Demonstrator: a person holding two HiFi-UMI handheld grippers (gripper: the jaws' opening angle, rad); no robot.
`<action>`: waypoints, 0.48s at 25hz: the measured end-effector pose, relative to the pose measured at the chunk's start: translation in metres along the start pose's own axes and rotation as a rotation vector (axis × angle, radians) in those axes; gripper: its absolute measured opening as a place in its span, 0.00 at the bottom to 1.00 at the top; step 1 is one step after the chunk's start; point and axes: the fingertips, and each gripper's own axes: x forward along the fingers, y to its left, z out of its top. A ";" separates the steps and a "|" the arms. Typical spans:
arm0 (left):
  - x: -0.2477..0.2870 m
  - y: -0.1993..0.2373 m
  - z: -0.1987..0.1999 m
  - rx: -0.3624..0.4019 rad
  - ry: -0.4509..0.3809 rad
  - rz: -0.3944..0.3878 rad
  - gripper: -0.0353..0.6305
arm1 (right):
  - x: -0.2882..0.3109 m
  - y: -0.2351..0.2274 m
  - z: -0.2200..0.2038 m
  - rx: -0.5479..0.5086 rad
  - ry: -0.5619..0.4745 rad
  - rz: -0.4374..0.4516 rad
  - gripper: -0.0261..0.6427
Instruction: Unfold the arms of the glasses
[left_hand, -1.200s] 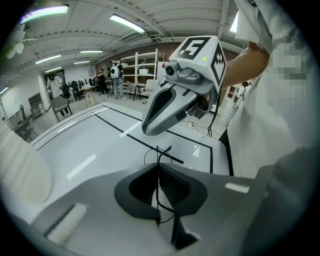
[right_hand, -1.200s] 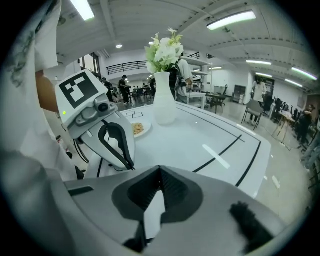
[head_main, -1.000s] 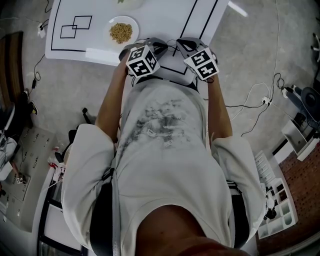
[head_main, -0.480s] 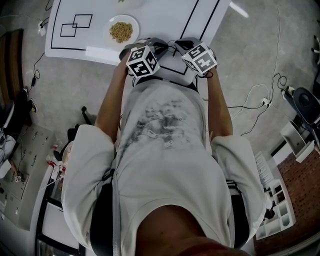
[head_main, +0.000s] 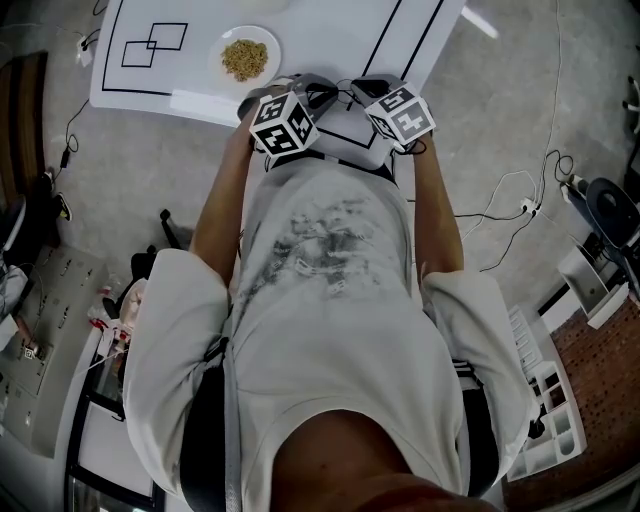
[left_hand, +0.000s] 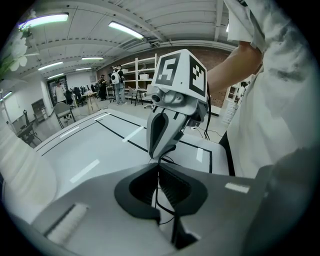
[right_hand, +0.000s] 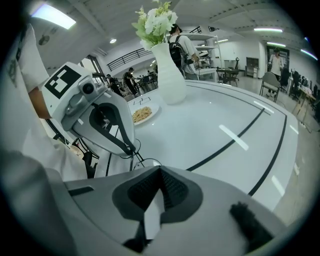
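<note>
Over the near edge of the table (head_main: 330, 35), at twelve o'clock from my chest, both tongs meet tip to tip. My left gripper (left_hand: 159, 169) is clenched on the glasses (left_hand: 158, 199), whose thin black wire runs through its seam. My right gripper (right_hand: 160, 171) is clamped fully, though I can't confirm it nips the wire. Its marker cube has just crept toward eleven o'clock and rolled slightly, so I judge an arm is starting to swing out.
</note>
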 end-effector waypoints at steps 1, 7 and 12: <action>-0.002 0.000 0.001 -0.001 -0.004 0.004 0.08 | 0.000 0.000 0.000 -0.002 0.000 -0.005 0.06; -0.013 0.000 0.006 -0.008 -0.024 0.036 0.08 | -0.001 -0.001 0.000 0.002 -0.002 -0.031 0.06; -0.020 -0.001 0.006 -0.019 -0.038 0.061 0.08 | 0.001 -0.001 0.001 -0.001 -0.003 -0.049 0.06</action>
